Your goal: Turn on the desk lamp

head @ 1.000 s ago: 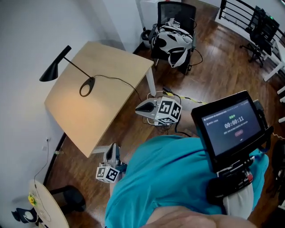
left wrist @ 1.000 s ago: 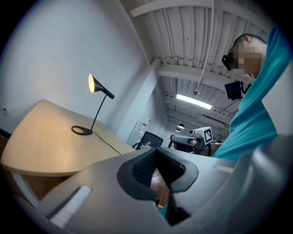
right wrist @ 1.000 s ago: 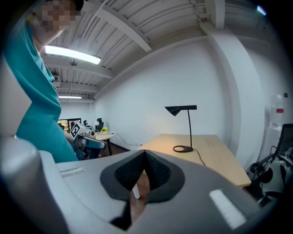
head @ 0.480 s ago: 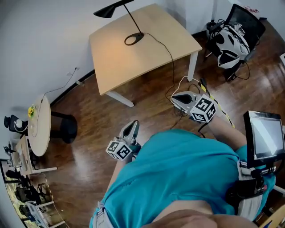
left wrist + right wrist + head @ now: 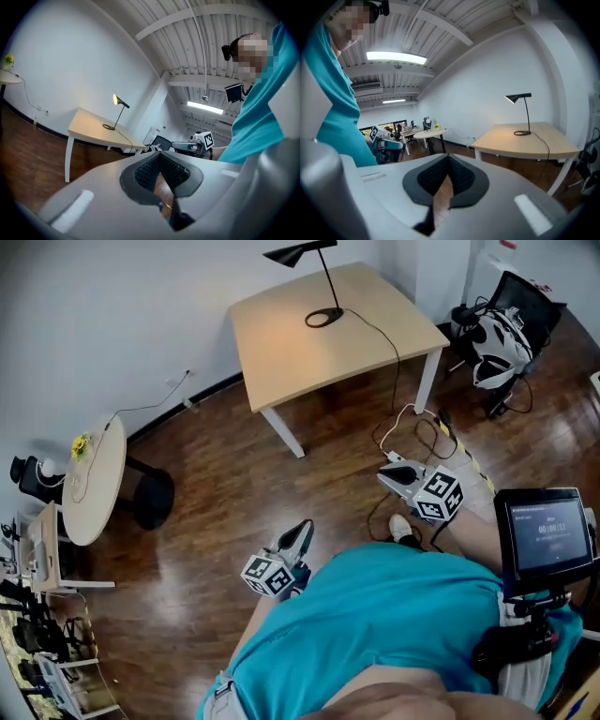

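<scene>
The black desk lamp stands on the far side of a light wooden table, its ring base trailing a black cord over the right edge. A warm patch of light lies on the tabletop under the shade. The lamp's shade glows in the left gripper view, and the lamp also shows at right in the right gripper view. Both grippers hang low beside the person in a teal shirt, well short of the table. The left gripper and right gripper are shut on nothing.
A round white table with a yellow flower and a black stool stand at left. An office chair carrying a black-and-white bundle is right of the desk. Cables lie on the wooden floor. A tablet hangs at the person's chest.
The view has swung and pulled back: the desk and lamp now sit farther off, at the top. The round table has come into sight at left. Both grippers stay low and shut.
</scene>
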`<state>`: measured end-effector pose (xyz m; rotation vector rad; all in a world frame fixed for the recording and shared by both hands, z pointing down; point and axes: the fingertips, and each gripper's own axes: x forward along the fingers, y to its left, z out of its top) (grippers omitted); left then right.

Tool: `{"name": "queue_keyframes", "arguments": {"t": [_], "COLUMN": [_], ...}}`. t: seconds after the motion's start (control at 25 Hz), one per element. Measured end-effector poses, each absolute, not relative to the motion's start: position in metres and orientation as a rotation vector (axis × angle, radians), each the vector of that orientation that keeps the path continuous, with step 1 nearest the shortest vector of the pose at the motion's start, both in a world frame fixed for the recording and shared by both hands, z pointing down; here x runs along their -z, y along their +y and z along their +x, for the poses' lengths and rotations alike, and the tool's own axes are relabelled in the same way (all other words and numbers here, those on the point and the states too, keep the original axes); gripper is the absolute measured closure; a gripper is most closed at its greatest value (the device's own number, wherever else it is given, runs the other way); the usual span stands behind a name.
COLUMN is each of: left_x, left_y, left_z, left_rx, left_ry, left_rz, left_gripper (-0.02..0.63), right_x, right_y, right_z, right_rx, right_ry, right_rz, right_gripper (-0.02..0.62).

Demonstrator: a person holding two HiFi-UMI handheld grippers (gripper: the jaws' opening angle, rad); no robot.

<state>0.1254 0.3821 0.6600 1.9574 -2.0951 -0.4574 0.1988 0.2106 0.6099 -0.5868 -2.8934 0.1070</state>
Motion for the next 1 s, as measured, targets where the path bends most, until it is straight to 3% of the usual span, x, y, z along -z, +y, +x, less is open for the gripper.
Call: {"name": "queue_keyframes", "arguments": {"t": [0.2,0.52,0.76,1.0], "left_x": [-0.666,-0.628,-0.621,-0.650], "left_y": [0.435,0.438,0.389,0.315], "left_z": [0.127,0.201,0.285,0.417], "left_rx": [0.513,0.521,0.515,0.373], "left_ry": [-2.039,-1.989,-2.003,-2.004], "left_rz": [1.990,2.131,2.111,2.123], "left_gripper": [0.604,0.604,0.604,0.604], "right_x": [-0.601,-0.571,-0.582,-0.615], "right_y": [0.278,0.292,0.245,0.181], "right_z": [0.208,0.277,0.362,0.467], "right_rx": [-0.072,-0.055,-0.138,-0.223], "right_ry": [-2.863,-2.912,-2.939,-2.923], "right_rz": [-0.577,-0.503,-0.532,-0.619], "right_gripper": [0.594,0.594,0.594,0.594]}}
